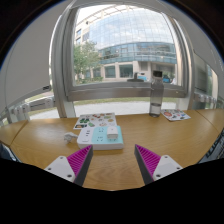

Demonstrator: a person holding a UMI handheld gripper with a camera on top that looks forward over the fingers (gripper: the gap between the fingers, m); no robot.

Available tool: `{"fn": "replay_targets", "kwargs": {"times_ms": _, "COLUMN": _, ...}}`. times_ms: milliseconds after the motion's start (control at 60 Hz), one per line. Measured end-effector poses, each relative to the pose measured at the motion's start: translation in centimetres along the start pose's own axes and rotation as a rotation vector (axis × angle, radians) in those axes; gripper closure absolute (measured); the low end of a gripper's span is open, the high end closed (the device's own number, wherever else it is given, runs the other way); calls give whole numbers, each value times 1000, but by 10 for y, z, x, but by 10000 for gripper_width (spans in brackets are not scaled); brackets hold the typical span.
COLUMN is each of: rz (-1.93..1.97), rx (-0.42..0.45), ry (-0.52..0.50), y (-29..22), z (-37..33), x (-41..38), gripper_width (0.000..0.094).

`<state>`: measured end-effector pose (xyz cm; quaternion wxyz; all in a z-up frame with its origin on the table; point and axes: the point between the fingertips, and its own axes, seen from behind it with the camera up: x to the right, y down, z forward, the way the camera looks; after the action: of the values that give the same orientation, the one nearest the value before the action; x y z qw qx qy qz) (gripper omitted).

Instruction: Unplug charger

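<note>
A white power strip [100, 139] lies on the wooden table [150, 132], just ahead of my fingers and slightly left of the gap between them. A white charger [111, 132] is plugged into its right part. My gripper [113, 163] is open, with nothing between the magenta pads [80, 159]; bare table shows between them. The fingertips stop short of the strip and do not touch it.
A flat printed box or card [96, 123] lies just beyond the strip. A tall grey bottle [156, 97] stands at the far right by the window. A small leaflet [177, 116] lies right of it. A large window with buildings fills the background.
</note>
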<state>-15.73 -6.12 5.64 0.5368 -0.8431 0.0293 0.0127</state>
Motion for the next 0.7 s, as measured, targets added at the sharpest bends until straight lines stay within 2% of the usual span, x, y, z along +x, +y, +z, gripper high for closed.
{"fn": "replay_targets", "kwargs": {"times_ms": 117, "rz": 4, "rx": -8, "ry": 40, "y": -11, "z": 44, "x": -3, "gripper_width": 127}}
{"fn": "replay_targets", "kwargs": {"times_ms": 150, "rz": 2, "rx": -13, "ry": 52, "y": -19, "z": 70, "x": -7, "gripper_width": 166}}
{"fn": "replay_targets", "kwargs": {"times_ms": 250, "rz": -2, "rx": -23, "ry": 83, "y": -20, "z": 82, "x": -3, "gripper_width": 275}}
{"fn": "replay_targets", "kwargs": {"times_ms": 333, "rz": -8, "rx": -54, "ry": 93, "y": -18, "z": 111, "x": -4, "gripper_width": 402}}
{"fn": "replay_targets", "kwargs": {"times_ms": 383, "rz": 5, "rx": -51, "ry": 87, "y": -19, "z": 113, "x": -7, "gripper_width": 525}}
{"fn": "replay_targets", "kwargs": {"times_ms": 467, "rz": -27, "rx": -55, "ry": 135, "y": -21, "z": 118, "x": -1, "gripper_width": 678}}
{"fn": "replay_targets", "kwargs": {"times_ms": 700, "rz": 52, "rx": -105, "ry": 113, "y": -22, "z": 117, "x": -3, "gripper_width": 791}}
